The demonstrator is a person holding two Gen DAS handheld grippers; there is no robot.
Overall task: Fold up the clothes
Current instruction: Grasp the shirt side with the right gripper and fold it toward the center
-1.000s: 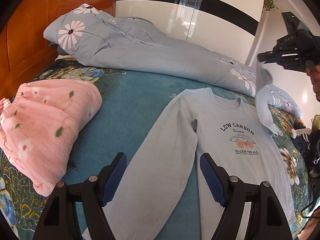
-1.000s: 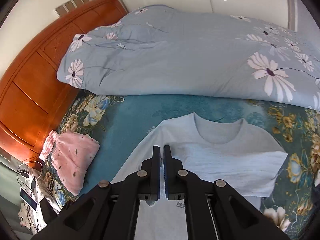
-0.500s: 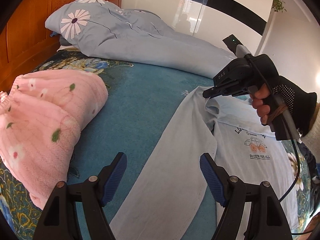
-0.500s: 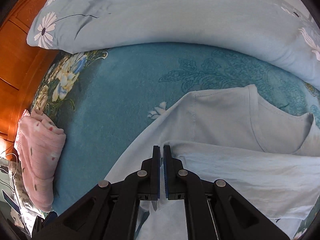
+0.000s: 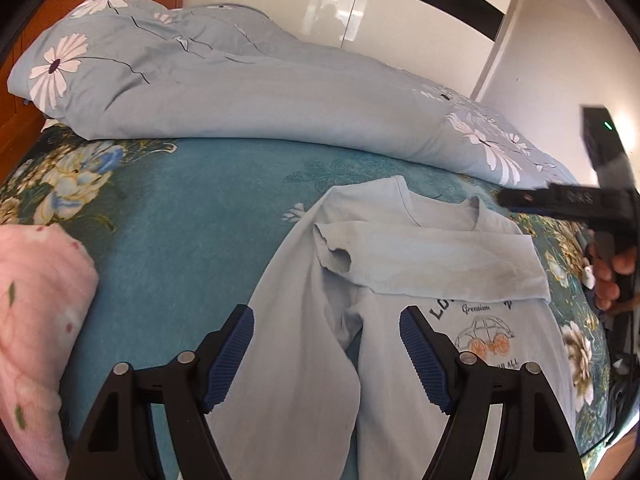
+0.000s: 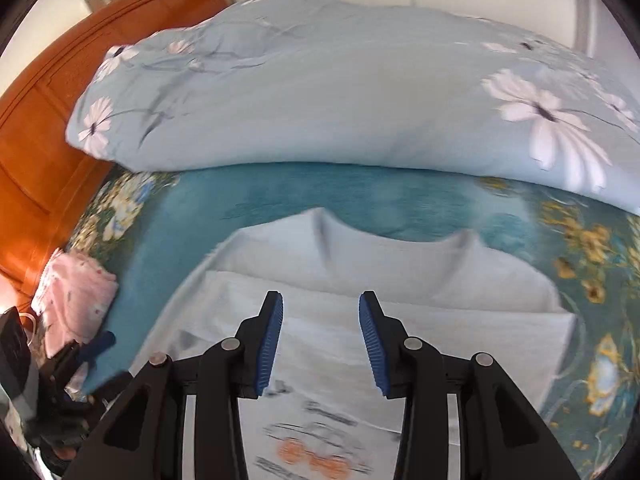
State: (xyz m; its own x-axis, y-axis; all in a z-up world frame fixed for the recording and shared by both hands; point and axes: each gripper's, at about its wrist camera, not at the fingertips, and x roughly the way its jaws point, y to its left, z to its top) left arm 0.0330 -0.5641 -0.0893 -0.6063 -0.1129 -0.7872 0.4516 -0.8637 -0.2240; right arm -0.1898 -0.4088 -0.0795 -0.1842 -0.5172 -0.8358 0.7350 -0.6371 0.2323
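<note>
A pale blue long-sleeved shirt (image 5: 400, 340) with a car print lies face up on the teal bedspread (image 5: 192, 216). Its right sleeve (image 5: 432, 264) lies folded flat across the chest; the left sleeve (image 5: 288, 360) runs straight down toward the camera. My left gripper (image 5: 326, 354) hovers open over that left sleeve, nothing between its blue pads. In the right wrist view my right gripper (image 6: 320, 336) is open and empty above the folded sleeve (image 6: 440, 332) and shirt (image 6: 304, 248). The right gripper (image 5: 560, 200) also shows at the right edge of the left wrist view, held by a hand.
A rolled pale blue floral duvet (image 5: 248, 92) lies across the head of the bed, against an orange wooden headboard (image 6: 44, 120). A pink folded garment (image 5: 36, 320) sits at the left of the bedspread. White wardrobe doors (image 5: 360, 12) stand behind.
My right gripper carried the right sleeve across the chest, let it go and opened, then drew back to the right. My left gripper stayed open over the left sleeve.
</note>
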